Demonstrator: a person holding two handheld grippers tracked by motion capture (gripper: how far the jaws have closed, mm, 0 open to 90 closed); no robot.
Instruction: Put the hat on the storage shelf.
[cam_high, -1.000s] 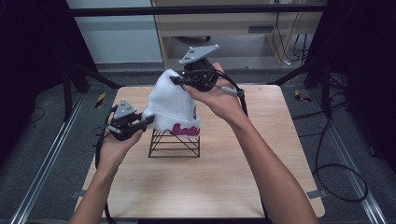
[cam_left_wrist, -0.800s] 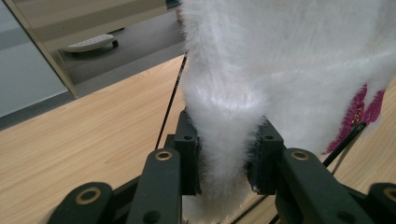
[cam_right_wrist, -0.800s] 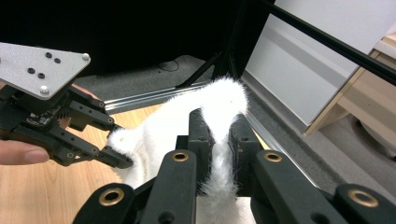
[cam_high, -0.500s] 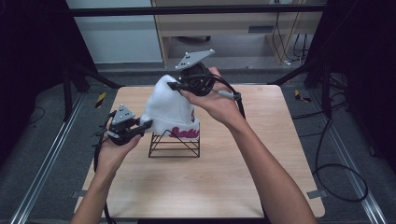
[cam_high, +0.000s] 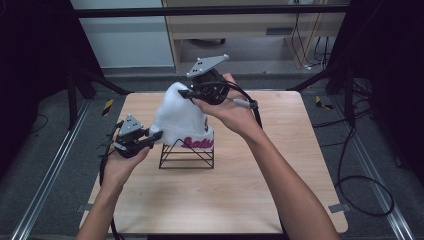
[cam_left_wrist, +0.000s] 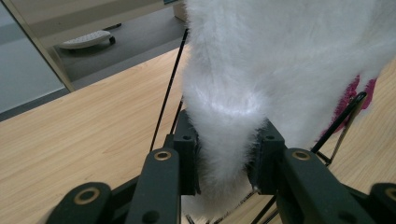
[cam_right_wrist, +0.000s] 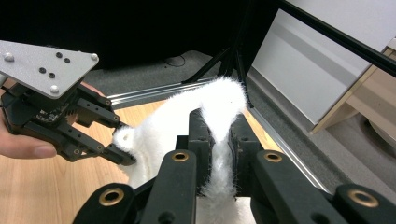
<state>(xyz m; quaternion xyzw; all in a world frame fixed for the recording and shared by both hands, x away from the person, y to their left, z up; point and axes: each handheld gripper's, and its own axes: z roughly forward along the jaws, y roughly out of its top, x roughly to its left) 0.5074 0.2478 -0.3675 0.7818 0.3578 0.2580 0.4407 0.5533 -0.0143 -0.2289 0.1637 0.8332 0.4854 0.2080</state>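
A white fuzzy hat (cam_high: 177, 120) with pink lettering hangs over a black wire stand (cam_high: 187, 155) at the middle of the wooden table (cam_high: 280, 165). My left gripper (cam_high: 156, 136) is shut on the hat's lower left edge; its own view shows white fur (cam_left_wrist: 229, 140) pinched between the jaws. My right gripper (cam_high: 184, 93) is shut on the hat's top and holds it lifted above the stand. The right gripper view has a fold of the hat (cam_right_wrist: 219, 135) clamped between its jaws, with the left gripper (cam_right_wrist: 122, 156) beyond at the left.
The table has bare wood on the right and in front of the wire stand. A light wooden cabinet (cam_high: 240, 35) stands on the floor behind the table. Black frame legs and cables (cam_high: 350, 150) lie around the table's sides.
My right gripper has raised the hat's top a little and moved it back, stretching the hat upward. The left gripper keeps its hold on the lower edge.
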